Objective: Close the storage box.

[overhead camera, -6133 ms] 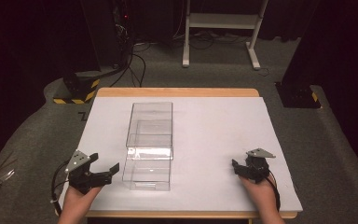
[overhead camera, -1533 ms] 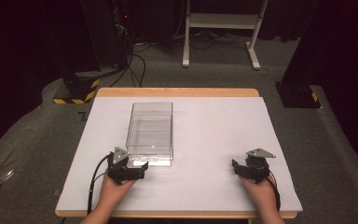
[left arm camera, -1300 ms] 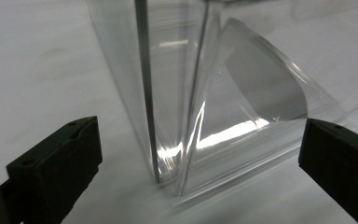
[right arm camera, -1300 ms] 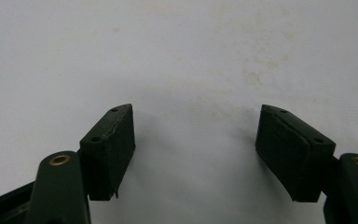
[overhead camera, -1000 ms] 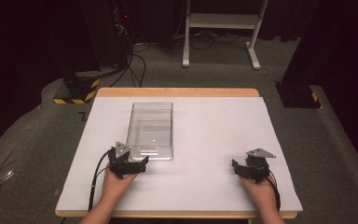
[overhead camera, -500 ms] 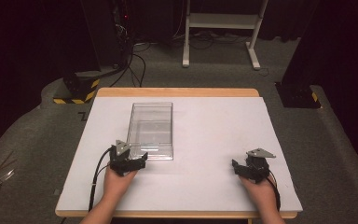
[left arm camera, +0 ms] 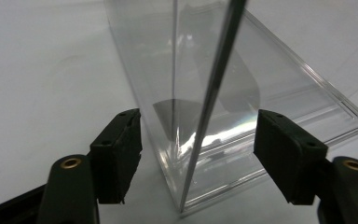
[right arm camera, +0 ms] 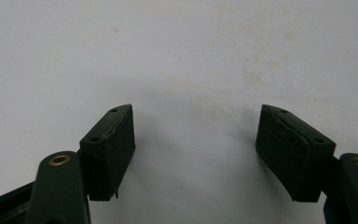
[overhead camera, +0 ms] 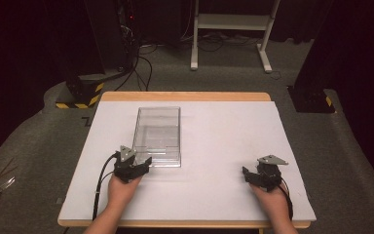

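- A clear plastic box (overhead camera: 158,131) is seen standing on the white desk (overhead camera: 233,131), left of the desk's middle, its long sides running from 6 toward 12 o'clock.
- The box is transparent and open at the top; nothing can be made out inside it.
- The left gripper (overhead camera: 145,162) is held at the box's near-left corner, at about 7 o'clock from the box's centre, and is pointed toward 2 o'clock.
- In the left gripper view, the box's upright corner edge (left arm camera: 205,93) is framed between the two black fingers (left arm camera: 119,154), which are set wide and are closing around it.
- The left-hand finger is seen just beside the box wall; firm pressure from either pad cannot be confirmed.
- The right gripper (overhead camera: 247,174) is rested on the desk well apart from the box, at about 4 o'clock from it, near the desk's front-right area.
- In the right gripper view, its fingers (right arm camera: 109,149) are spread wide over bare white desk (right arm camera: 191,56), and nothing is held between them.
- Each gripper is carried by a hand entering from 6 o'clock in the high view.
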